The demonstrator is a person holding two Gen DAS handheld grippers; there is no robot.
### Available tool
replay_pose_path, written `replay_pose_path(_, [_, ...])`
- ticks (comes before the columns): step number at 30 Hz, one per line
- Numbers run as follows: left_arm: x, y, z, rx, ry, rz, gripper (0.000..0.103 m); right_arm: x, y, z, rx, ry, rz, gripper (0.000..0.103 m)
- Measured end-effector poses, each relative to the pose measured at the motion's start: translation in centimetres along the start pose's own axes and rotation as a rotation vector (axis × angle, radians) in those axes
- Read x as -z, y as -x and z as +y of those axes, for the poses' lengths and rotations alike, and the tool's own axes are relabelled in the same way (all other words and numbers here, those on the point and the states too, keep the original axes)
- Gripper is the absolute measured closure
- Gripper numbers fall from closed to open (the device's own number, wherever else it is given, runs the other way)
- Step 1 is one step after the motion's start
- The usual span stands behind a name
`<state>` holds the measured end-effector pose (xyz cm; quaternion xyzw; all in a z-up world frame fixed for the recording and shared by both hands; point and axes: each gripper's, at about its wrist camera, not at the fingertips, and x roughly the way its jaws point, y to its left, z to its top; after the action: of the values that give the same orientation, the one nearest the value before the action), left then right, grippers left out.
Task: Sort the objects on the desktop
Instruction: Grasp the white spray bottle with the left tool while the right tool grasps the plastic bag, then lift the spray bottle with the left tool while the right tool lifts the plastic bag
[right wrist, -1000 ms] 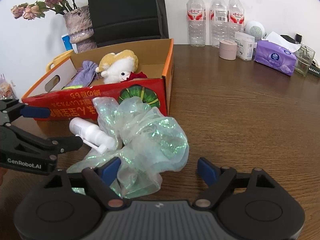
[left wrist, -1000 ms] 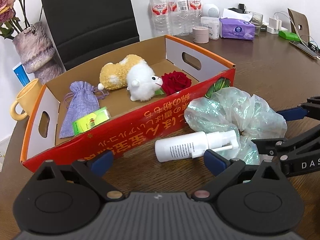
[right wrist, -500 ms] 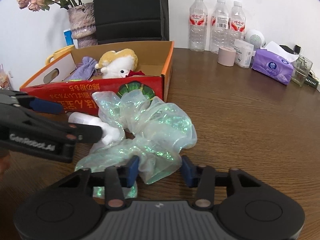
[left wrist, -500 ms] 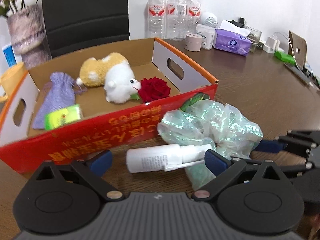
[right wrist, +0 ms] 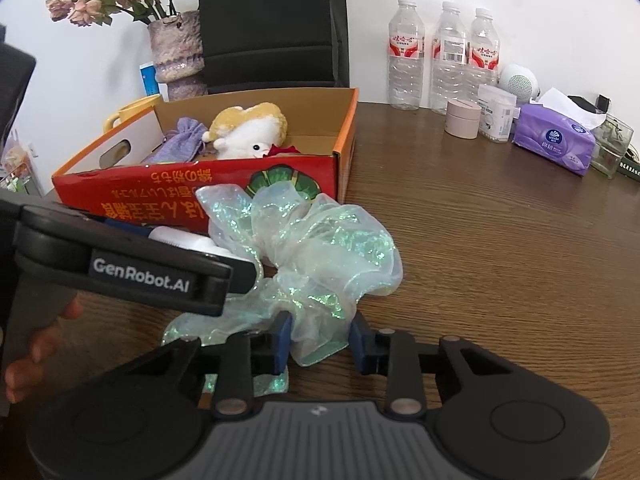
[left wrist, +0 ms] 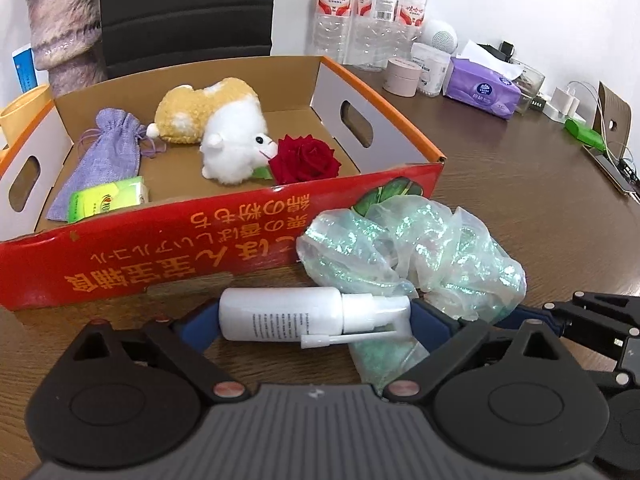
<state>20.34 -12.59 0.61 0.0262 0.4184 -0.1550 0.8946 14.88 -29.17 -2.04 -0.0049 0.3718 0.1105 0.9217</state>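
Observation:
A white spray bottle (left wrist: 296, 316) lies on its side on the wooden table in front of the red cardboard box (left wrist: 200, 256). My left gripper (left wrist: 316, 320) has its blue pads at the bottle's two ends, closed on it lengthwise. A crumpled iridescent green organza bag (right wrist: 312, 256) lies beside the bottle (right wrist: 180, 238). My right gripper (right wrist: 320, 340) is shut on the near edge of the bag (left wrist: 420, 248). The box (right wrist: 240, 184) holds a plush toy (left wrist: 224, 128), a red rose (left wrist: 306, 158), a lilac pouch (left wrist: 104, 152) and a green packet (left wrist: 106, 200).
Water bottles (right wrist: 444, 56), a pink jar (right wrist: 463, 119), a purple tissue pack (right wrist: 554, 144) and a white speaker (right wrist: 518, 80) stand at the back. A vase of dried flowers (right wrist: 176, 52), a yellow mug (right wrist: 132, 114) and a black chair (right wrist: 272, 24) are behind the box. Chargers and cables (left wrist: 600, 136) lie far right.
My left gripper moved in and closed around the spray bottle. My right gripper closed from wide open onto the organza bag's near edge.

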Motion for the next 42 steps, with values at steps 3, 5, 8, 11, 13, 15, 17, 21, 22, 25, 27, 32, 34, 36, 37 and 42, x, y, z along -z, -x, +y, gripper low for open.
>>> replay_pose_path(3, [0.4, 0.5, 0.9, -0.002, 0.018, -0.004, 0.005, 0.1, 0.0, 0.0, 0.001, 0.0, -0.003, 0.074])
replay_pose_path(5, [0.6, 0.8, 1.7, -0.004, 0.033, -0.006, 0.005, 0.1, 0.0, 0.0, 0.004, 0.003, -0.005, 0.074])
replay_pose_path(8, [1.0, 1.4, 2.7, -0.012, 0.05, -0.008, 0.005, 0.2, 0.0, 0.2, 0.007, 0.005, -0.008, 0.074])
replay_pose_path(11, [1.5, 2.0, 3.4, -0.022, 0.058, -0.013, 0.005, 0.2, 0.1, 0.2, 0.0, -0.003, -0.009, 0.083])
replay_pose_path(13, [1.7, 2.3, 3.8, -0.025, 0.059, -0.014, 0.005, 0.2, 0.3, 0.2, -0.008, -0.009, -0.014, 0.091])
replay_pose_path(15, [1.9, 2.6, 4.0, -0.028, 0.06, -0.016, 0.005, 0.3, 0.5, 0.2, -0.015, -0.011, -0.018, 0.094])
replay_pose_path(17, [2.1, 3.0, 4.2, -0.026, 0.059, -0.025, 0.005, 0.4, 0.7, 0.3, -0.022, -0.013, -0.022, 0.096])
replay_pose_path(21, [2.5, 4.2, 4.3, -0.019, 0.049, -0.049, 0.005, 0.6, 1.7, 0.3, -0.049, -0.032, -0.038, 0.098])
replay_pose_path(22, [2.6, 4.5, 4.3, -0.019, 0.045, -0.056, 0.005, 0.7, 2.0, 0.3, -0.056, -0.038, -0.045, 0.098])
replay_pose_path(25, [2.9, 5.3, 4.2, -0.019, 0.025, -0.076, 0.005, 0.8, 3.3, 0.6, -0.075, -0.041, -0.068, 0.098])
replay_pose_path(27, [3.1, 5.9, 4.2, -0.021, 0.015, -0.089, 0.005, 0.7, 4.0, 0.9, -0.087, -0.036, -0.079, 0.098])
replay_pose_path(32, [3.5, 7.5, 4.4, -0.027, 0.003, -0.127, 0.005, 0.5, 5.7, 1.9, -0.105, -0.016, -0.115, 0.099])
replay_pose_path(34, [3.8, 8.3, 4.3, -0.033, -0.01, -0.148, 0.005, 0.4, 6.3, 2.2, -0.111, -0.011, -0.125, 0.099])
replay_pose_path(36, [4.3, 9.2, 4.2, -0.037, -0.027, -0.17, 0.005, 0.5, 6.8, 2.6, -0.119, -0.006, -0.13, 0.099])
replay_pose_path(37, [4.6, 9.6, 4.2, -0.038, -0.032, -0.179, 0.005, 0.6, 7.1, 2.7, -0.124, -0.004, -0.132, 0.099])
replay_pose_path(42, [6.2, 11.6, 4.2, -0.037, -0.046, -0.218, 0.005, 1.4, 8.6, 3.8, -0.148, 0.002, -0.14, 0.099])
